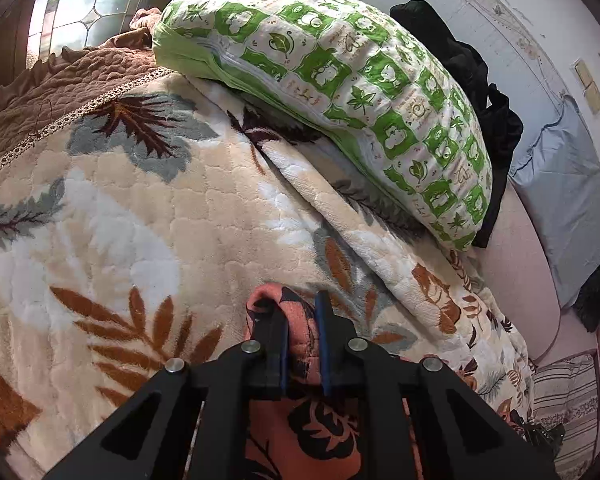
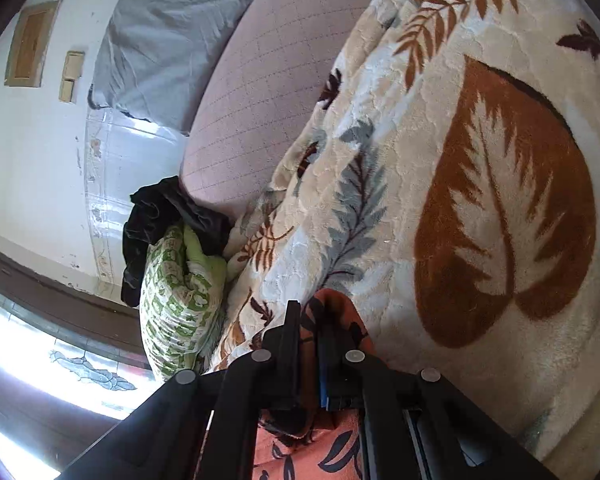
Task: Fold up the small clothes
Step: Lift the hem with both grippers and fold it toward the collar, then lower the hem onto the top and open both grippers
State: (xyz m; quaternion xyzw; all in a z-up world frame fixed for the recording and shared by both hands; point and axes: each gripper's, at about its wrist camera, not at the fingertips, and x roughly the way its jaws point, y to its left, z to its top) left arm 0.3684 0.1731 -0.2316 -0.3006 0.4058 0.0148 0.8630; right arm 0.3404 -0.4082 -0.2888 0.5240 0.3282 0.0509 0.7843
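An orange garment with a black flower print (image 1: 300, 340) is pinched between the blue pads of my left gripper (image 1: 302, 312), which is shut on a fold of it just above the leaf-patterned blanket (image 1: 140, 220). The cloth hangs down below the jaws toward the camera. In the right wrist view the same orange garment (image 2: 332, 312) is bunched between the black fingers of my right gripper (image 2: 310, 316), which is shut on it over the blanket (image 2: 480, 200). How the garment lies between the two grippers is hidden.
A green and white pillow (image 1: 340, 92) lies on the blanket's raised fold, with black clothing (image 1: 480, 92) behind it. A pink sheet (image 2: 268, 92) and a grey-blue pillow (image 2: 172, 40) lie by the wall. A brown quilted cover (image 1: 52, 92) sits by the window.
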